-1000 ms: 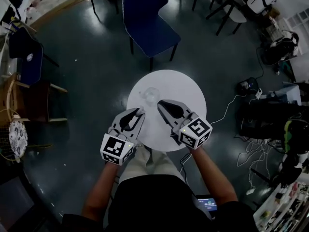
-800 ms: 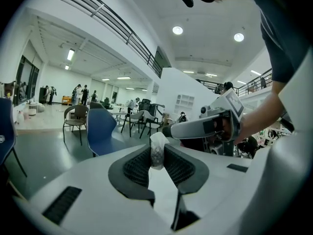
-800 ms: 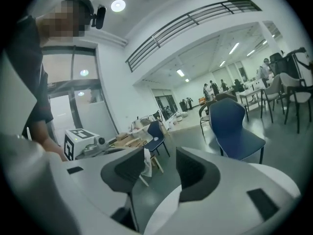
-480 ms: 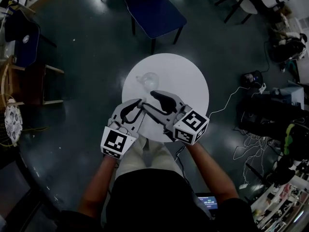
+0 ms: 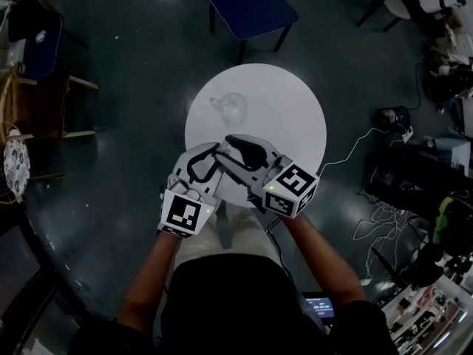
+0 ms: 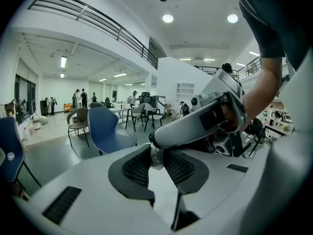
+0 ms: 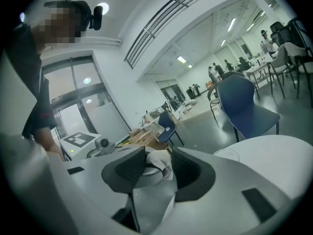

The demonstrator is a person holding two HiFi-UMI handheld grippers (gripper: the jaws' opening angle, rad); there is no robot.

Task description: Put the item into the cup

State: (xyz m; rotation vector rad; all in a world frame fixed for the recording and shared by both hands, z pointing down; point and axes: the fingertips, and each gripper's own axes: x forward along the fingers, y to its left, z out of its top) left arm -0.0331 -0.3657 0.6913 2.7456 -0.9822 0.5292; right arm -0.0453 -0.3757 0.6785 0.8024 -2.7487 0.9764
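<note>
**Tabletop**: round and white, standing on a dark grey floor. We list one blue chair just past its far edge and loose cables on the floor to the right.

**Cup**: clear and upright, on the far-left part of the tabletop. Neither gripper touches it.

**Item**: small, white and crumpled; we cannot tell the material. It sits where the tips of the two grippers meet, over the near part of the tabletop and apart from the cup. In the head view the grippers hide it.

**Left gripper**: its marker cube faces the person, and its jaws point away across the tabletop and somewhat downward. In the left gripper view both pads pinch the item at the very tips, so we enter it as clamped on the item.

**Right gripper**: comes in from the right and crosses the left gripper's tips. In the left gripper view one of its jaws lies across just above the item. Its jaws stand wide apart; they have just swung open and then eased in slightly. The right gripper view shows the item and the left gripper's tip between them. We do not see the pads pressing on either.

**Person**: two bare forearms reach in from the near edge, one to each gripper.
</note>
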